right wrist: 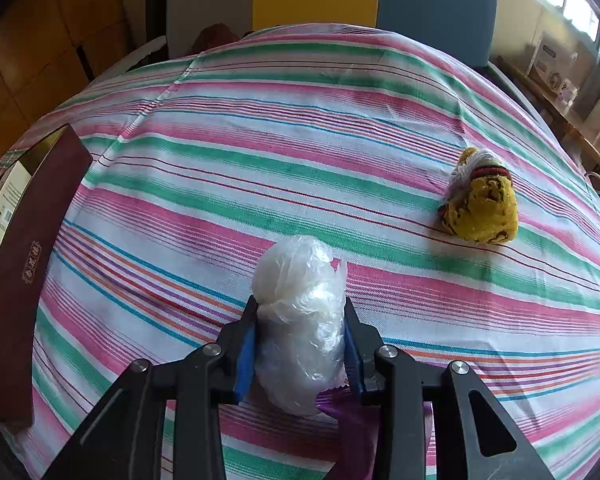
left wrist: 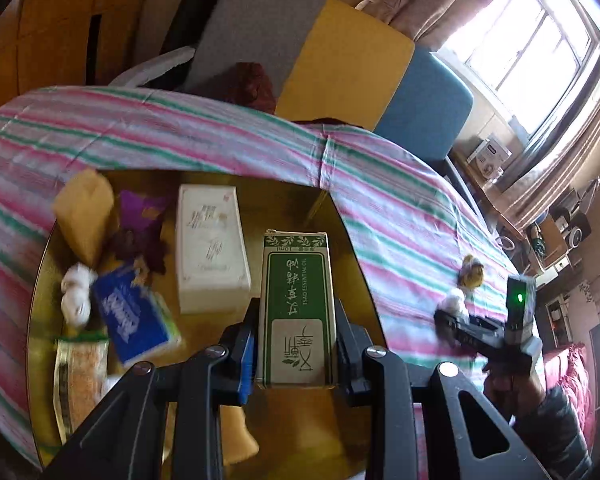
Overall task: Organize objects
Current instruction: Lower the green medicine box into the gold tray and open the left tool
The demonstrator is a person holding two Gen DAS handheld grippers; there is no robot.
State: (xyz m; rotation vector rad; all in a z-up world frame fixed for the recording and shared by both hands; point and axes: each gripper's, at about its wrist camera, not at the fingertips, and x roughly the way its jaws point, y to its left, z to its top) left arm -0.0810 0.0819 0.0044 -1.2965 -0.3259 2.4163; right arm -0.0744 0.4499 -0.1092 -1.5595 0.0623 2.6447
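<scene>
green-and-white carton (left wrist: 296,308): "TSAO ESSENTIAL OIL", "10ml", large Chinese characters, all upside down | blue tissue pack (left wrist: 134,314): white brand script, blurred, unreadable | maroon box wall (right wrist: 24,264): small gold Chinese label, illegible | white box (left wrist: 210,246): faint unreadable print

Black linkage gripper (left wrist: 296,344), silver screws, blue pad; dark sleeve (left wrist: 556,420).
</scene>
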